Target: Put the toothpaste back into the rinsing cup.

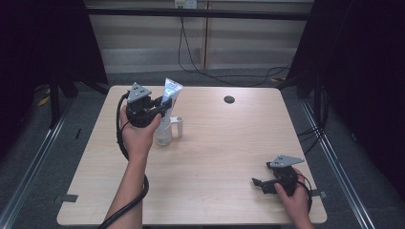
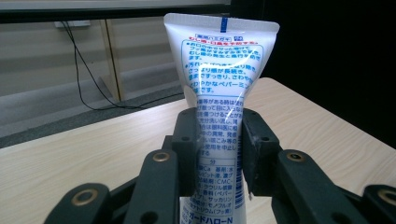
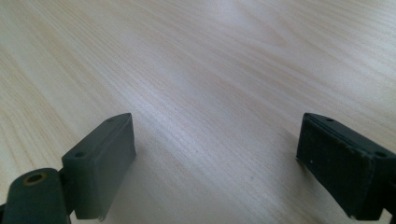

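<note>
The left gripper [image 2: 219, 149] pinches a white toothpaste tube [image 2: 219, 70] upright between its jaws, blue Japanese print and a red headline line facing the camera, above a clear cup [image 1: 165, 133]. The right gripper [image 3: 215, 158] rests with jaws spread over bare table [image 3: 210, 70].

The tube's [image 2: 219, 93] lower end is running off the frame's bottom edge; the left tongs [image 1: 160, 109] are hiding part of the cup [image 1: 165, 133].

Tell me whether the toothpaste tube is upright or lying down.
Upright: the toothpaste tube stands crimped end up, clamped by the left hand-held gripper, above the clear cup.
</note>
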A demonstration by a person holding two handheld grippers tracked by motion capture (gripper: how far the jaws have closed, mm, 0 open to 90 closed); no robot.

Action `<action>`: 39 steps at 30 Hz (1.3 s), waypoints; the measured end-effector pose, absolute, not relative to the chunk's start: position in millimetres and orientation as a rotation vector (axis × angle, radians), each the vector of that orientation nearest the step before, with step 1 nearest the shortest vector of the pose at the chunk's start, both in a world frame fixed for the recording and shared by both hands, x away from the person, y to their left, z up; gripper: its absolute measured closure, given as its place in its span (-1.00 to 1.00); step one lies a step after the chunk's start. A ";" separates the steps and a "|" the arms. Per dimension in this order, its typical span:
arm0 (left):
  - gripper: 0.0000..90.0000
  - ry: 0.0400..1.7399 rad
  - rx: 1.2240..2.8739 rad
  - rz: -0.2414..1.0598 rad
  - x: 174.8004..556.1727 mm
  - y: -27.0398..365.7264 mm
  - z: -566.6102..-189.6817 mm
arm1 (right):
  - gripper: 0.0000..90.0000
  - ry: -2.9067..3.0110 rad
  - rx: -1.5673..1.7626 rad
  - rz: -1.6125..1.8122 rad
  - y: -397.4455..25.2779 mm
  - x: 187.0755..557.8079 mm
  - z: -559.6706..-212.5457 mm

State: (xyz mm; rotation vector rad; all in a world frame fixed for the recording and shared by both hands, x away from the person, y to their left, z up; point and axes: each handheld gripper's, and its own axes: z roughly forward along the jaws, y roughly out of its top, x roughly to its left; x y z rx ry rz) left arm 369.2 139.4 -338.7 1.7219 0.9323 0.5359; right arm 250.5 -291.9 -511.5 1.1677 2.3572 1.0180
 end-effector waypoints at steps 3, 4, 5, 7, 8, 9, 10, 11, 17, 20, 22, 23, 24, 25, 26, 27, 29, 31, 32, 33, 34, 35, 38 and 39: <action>0.56 0.938 1.722 0.539 371.8 140.4 -340.3 | -0.76 2.357 1.169 1.018 -291.9 250.5 -511.5; 0.56 0.944 1.721 0.537 372.6 140.4 -340.9 | -0.76 2.357 1.167 1.019 -291.9 250.6 -511.5; 0.56 0.946 1.719 0.542 374.4 140.6 -342.0 | -0.76 2.357 1.166 1.019 -291.9 250.6 -511.5; 0.56 0.949 1.723 0.540 375.1 140.9 -342.3 | -0.76 2.357 1.166 1.018 -292.0 250.6 -511.5; 0.56 0.951 1.719 0.541 375.5 140.4 -342.8 | -0.76 2.357 1.167 1.019 -291.9 250.6 -511.5; 0.56 0.952 1.721 0.547 376.1 140.0 -343.4 | -0.76 2.357 1.169 1.018 -291.9 250.5 -511.5; 0.56 0.957 1.722 0.547 376.8 139.4 -343.9 | -0.76 2.357 1.167 1.018 -291.9 250.6 -511.5; 0.56 0.960 1.721 0.548 377.6 138.8 -344.1 | -0.76 2.357 1.169 1.018 -291.9 250.5 -511.5; 0.56 0.962 1.716 0.559 382.1 135.3 -344.4 | -0.76 2.357 1.168 1.018 -291.9 250.5 -511.5; 0.56 0.967 1.715 0.561 384.3 133.2 -346.3 | -0.76 2.357 1.168 1.018 -291.9 250.5 -511.5; 0.56 0.969 1.715 0.567 386.1 132.9 -347.7 | -0.76 2.357 1.167 1.018 -291.9 250.6 -511.5; 0.56 0.973 1.712 0.568 387.0 132.7 -348.4 | -0.75 2.357 1.169 1.017 -291.8 250.4 -511.5; 0.55 0.973 1.714 0.568 388.2 132.7 -349.2 | -0.75 2.357 1.166 1.018 -291.9 250.5 -511.5; 0.55 0.981 1.710 0.570 389.0 132.3 -350.1 | -0.75 2.357 1.167 1.018 -291.8 250.5 -511.5; 0.55 0.979 1.713 0.573 390.4 132.7 -351.1 | -0.75 2.357 1.168 1.018 -291.8 250.4 -511.5; 0.55 0.984 1.715 0.572 391.5 132.7 -352.3 | -0.75 2.357 1.166 1.019 -291.8 250.5 -511.5; 0.55 0.990 1.709 0.572 393.8 131.8 -355.2 | -0.75 2.357 1.166 1.019 -291.9 250.6 -511.6; 0.55 0.996 1.706 0.577 396.8 131.2 -359.9 | -0.75 2.357 1.167 1.018 -291.8 250.5 -511.5; 0.55 0.996 1.706 0.577 396.8 131.2 -359.9 | -0.75 2.357 1.167 1.018 -291.8 250.5 -511.5; 0.55 0.999 1.708 0.577 397.7 130.7 -361.3 | -0.75 2.357 1.167 1.018 -291.8 250.5 -511.5; 0.55 0.993 1.715 0.578 399.1 130.4 -362.7 | -0.75 2.357 1.165 1.019 -291.9 250.5 -511.6; 0.55 0.999 1.715 0.584 399.7 129.4 -364.4 | -0.75 2.357 1.165 1.019 -291.8 250.5 -511.6; 0.54 1.009 1.711 0.586 402.3 128.9 -368.5 | -0.75 2.358 1.165 1.019 -291.9 250.6 -511.5; 0.54 1.008 1.710 0.588 403.1 129.3 -369.6 | -0.75 2.358 1.167 1.018 -291.8 250.5 -511.4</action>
